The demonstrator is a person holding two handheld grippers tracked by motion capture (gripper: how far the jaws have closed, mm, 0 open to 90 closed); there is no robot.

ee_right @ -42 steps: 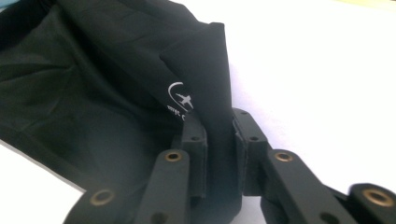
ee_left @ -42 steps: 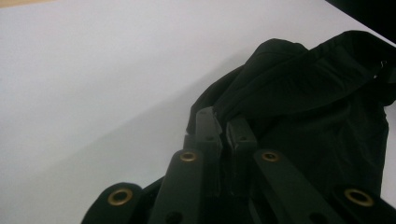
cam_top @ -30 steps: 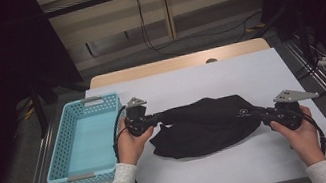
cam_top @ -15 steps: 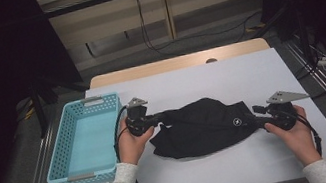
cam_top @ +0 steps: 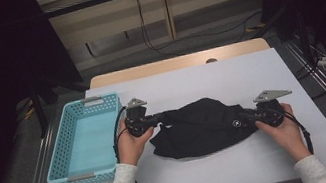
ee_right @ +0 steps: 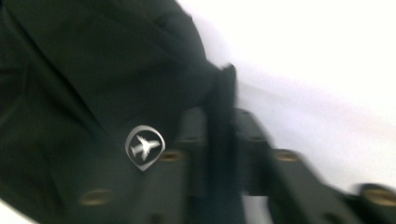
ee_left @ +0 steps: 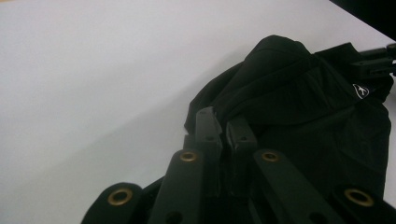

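Note:
A black garment (cam_top: 198, 128) with a small white plane logo (ee_right: 144, 147) lies crumpled on the white table (cam_top: 229, 74). My left gripper (cam_top: 160, 119) is at its left end, jaws shut on a fold of the fabric (ee_left: 299, 93); the pinch shows in the left gripper view (ee_left: 224, 123). My right gripper (cam_top: 245, 117) is at the garment's right end beside the logo. Its jaws have just been closing and now pinch the cloth's edge (ee_right: 219, 93), though that view is blurred. Both grippers sit low over the table.
A light blue plastic basket (cam_top: 56, 158) stands empty at the table's left edge, just left of my left hand. Bare white tabletop stretches behind and in front of the garment. Cables and dark stands lie on the floor beyond the table.
My right gripper has shifted left toward the garment, opened partway and shut again on its right edge. The cloth's right end has slackened. The left hand has held still.

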